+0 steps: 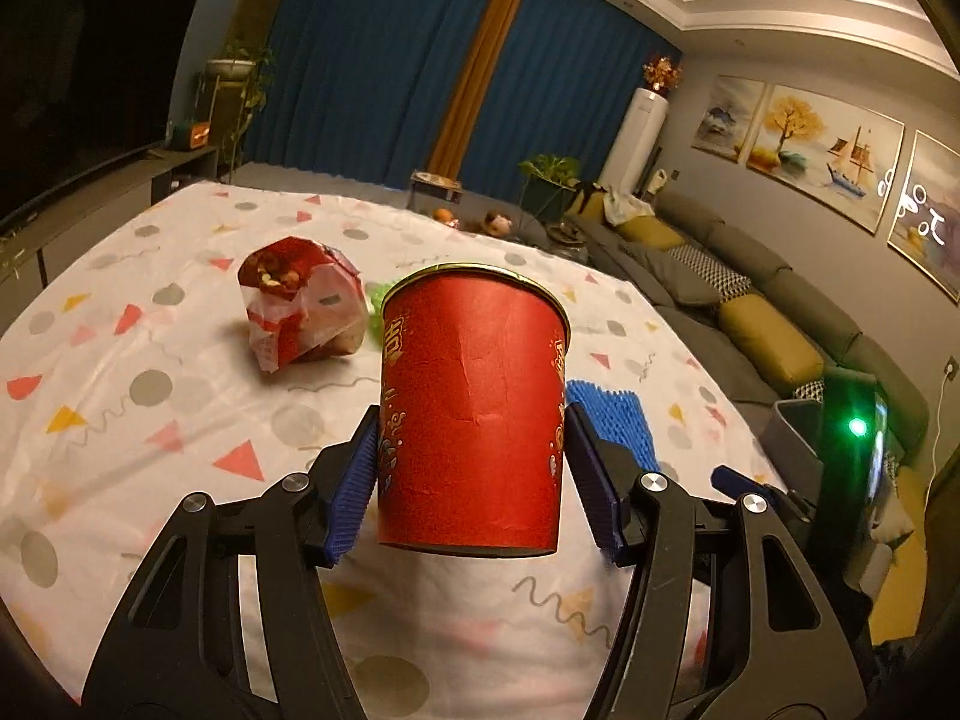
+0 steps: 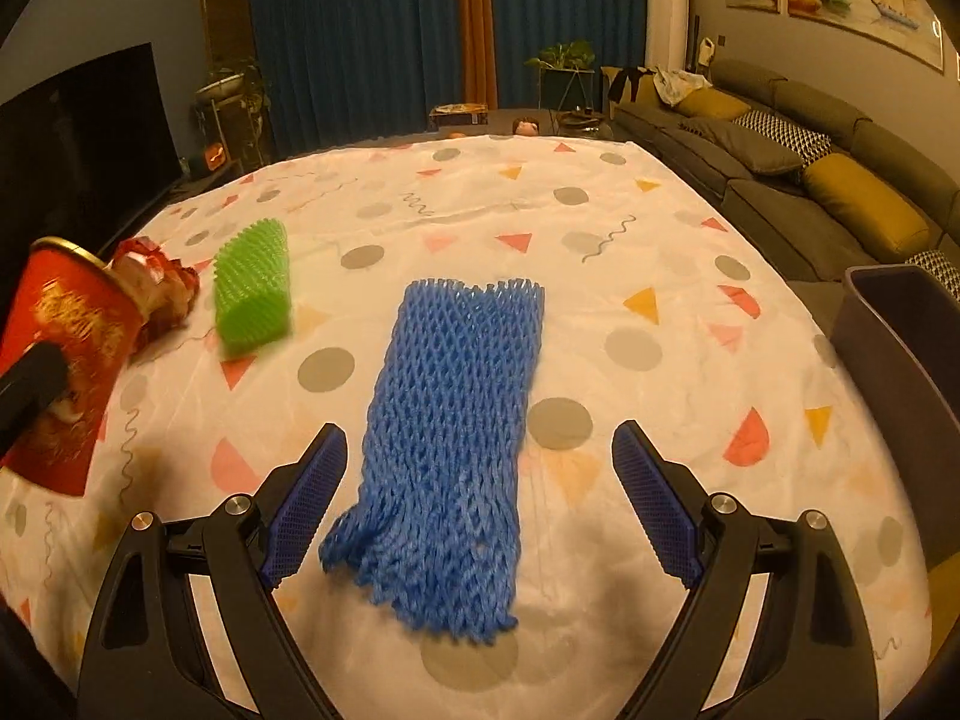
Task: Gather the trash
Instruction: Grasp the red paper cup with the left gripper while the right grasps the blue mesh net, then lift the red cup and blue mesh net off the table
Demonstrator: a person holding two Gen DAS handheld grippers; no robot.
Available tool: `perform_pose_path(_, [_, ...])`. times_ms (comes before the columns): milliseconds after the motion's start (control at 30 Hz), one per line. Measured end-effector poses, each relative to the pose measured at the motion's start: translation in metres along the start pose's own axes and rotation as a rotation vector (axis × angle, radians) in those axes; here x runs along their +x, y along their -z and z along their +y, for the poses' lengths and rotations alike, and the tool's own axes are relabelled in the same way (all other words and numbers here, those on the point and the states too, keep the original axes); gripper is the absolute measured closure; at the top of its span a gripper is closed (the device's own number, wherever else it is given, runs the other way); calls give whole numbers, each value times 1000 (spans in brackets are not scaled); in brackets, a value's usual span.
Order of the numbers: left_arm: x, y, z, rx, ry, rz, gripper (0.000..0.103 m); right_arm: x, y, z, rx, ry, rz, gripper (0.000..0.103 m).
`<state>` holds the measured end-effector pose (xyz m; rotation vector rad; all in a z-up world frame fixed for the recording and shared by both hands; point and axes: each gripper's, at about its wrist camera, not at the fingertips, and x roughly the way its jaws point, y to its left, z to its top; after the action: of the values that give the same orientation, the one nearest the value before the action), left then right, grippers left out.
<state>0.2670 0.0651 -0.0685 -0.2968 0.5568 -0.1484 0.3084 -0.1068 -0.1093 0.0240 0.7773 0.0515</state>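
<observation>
A: Cup first: our left hand-held gripper [image 1: 471,468] is clamped on the red paper cup [image 1: 471,414], one blue pad on each side of its wall, and the cup hangs clear above the tabletop [image 1: 150,420], slightly tilted.

B: So, as we judge it, the pick-up of that piece is done and it needs carrying to the dark bin [image 2: 900,336], which stands off the tabletop's right edge.

A: Agreed. We must keep the squeeze gentle, since thin paper would likely buckle.

B: And our right hand-held gripper [image 2: 480,498]?

A: Its jaws stand wide apart, holding nothing. The blue foam net sleeve [image 2: 450,432] lies flat on the tabletop, its near frayed end between the fingers and its far end reaching away from us.

B: Then the next move there, we think, calls for lowering onto the sleeve and closing on its near end.

A: Left of the blue sleeve lies the green foam net sleeve [image 2: 255,294], and farther left of that the crumpled red snack wrapper [image 2: 162,288], just behind the cup.

B: Both wait for later trips.
</observation>
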Motion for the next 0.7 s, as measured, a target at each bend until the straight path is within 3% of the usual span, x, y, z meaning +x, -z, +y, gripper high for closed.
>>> perform_pose_path(333, [-3, 0, 3, 14, 0, -18, 44, 30, 0, 8, -27, -18, 135, 29])
perform_pose_path(433, [-5, 2, 2, 12, 0, -20, 44, 30, 1, 9, -32, -12, 131, 36])
perform_pose_path(533, [-4, 3, 5, 4, 4, -22, 44, 28, 2, 4, -11, -9, 119, 53])
perform_pose_path(633, [-3, 4, 4, 5, 5, -20, 44, 25, 2, 3, -7, -19, 111, 82])
perform_pose_path(700, [-2, 5, 6, 6, 5, -17, 44, 24, 2, 6, -25, -17, 106, 86])
